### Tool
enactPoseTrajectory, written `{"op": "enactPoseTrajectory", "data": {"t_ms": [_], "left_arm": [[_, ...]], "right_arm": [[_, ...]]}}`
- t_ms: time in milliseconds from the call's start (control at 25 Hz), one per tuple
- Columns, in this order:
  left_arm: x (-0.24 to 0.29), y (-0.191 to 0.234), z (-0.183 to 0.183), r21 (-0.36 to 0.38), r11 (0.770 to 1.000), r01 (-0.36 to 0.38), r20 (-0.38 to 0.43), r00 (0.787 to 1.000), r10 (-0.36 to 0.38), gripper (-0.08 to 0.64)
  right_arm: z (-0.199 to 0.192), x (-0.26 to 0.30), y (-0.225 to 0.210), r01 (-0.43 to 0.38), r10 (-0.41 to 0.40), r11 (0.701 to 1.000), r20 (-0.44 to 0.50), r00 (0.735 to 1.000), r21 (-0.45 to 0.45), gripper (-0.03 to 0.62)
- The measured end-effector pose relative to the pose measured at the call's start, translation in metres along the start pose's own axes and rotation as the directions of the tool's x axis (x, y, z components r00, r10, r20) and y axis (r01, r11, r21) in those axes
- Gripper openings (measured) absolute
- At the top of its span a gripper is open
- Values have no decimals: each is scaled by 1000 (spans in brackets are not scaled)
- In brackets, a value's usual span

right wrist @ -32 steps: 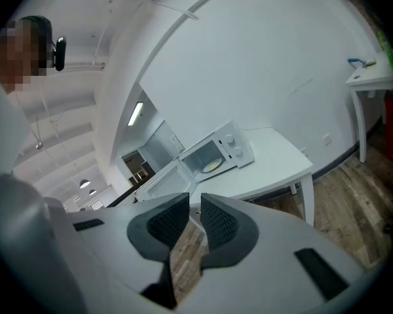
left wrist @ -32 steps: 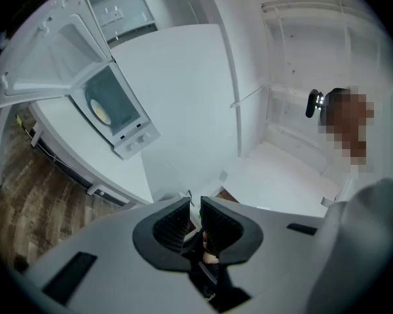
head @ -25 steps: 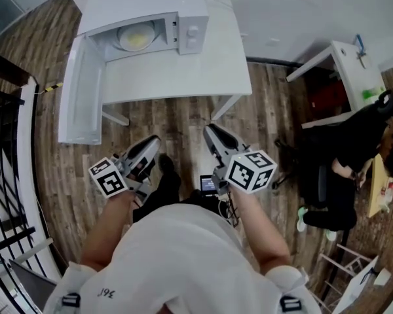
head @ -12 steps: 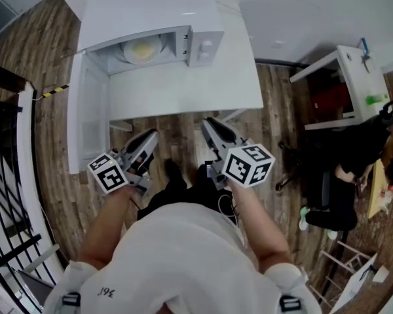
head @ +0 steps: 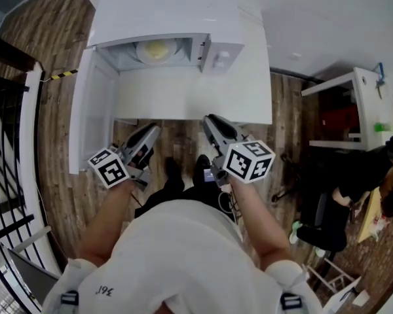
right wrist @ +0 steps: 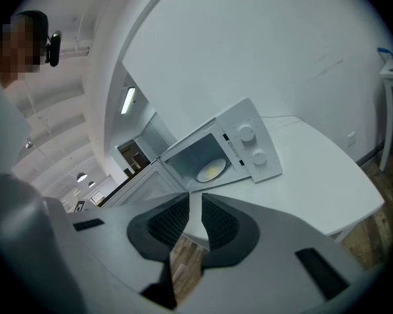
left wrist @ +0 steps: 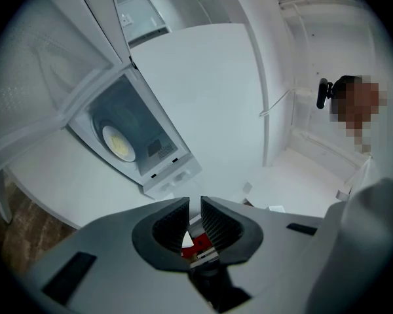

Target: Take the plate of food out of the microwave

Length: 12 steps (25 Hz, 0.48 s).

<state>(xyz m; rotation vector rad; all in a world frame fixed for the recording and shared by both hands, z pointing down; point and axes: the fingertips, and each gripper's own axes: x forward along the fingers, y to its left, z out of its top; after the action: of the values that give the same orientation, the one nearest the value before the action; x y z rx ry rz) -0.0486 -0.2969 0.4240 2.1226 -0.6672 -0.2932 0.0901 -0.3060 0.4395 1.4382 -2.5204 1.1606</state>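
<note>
Closer to the table than a second ago, both grippers hang low at its near edge. The left gripper and right gripper each hold their jaws a narrow slit apart, nothing between them. Beyond, at upper centre of the head view, the microwave stands with its door swung left; the plate of food sits inside. This looks like the approach. The next move calls for reaching into the microwave and taking the plate's rim.

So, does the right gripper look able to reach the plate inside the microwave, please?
Probably yes: the door stands open and nothing blocks the plate; the right gripper only needs moving closer.
</note>
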Motion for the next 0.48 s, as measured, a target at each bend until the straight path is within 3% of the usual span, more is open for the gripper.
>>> {"op": "enactPoseTrajectory", "data": {"t_ms": [480], "left_arm": [[31, 43, 21, 0, 997, -77, 29, 997, 77, 54]], "right_arm": [[15, 68, -12, -31, 30, 999, -50, 998, -21, 52]]}}
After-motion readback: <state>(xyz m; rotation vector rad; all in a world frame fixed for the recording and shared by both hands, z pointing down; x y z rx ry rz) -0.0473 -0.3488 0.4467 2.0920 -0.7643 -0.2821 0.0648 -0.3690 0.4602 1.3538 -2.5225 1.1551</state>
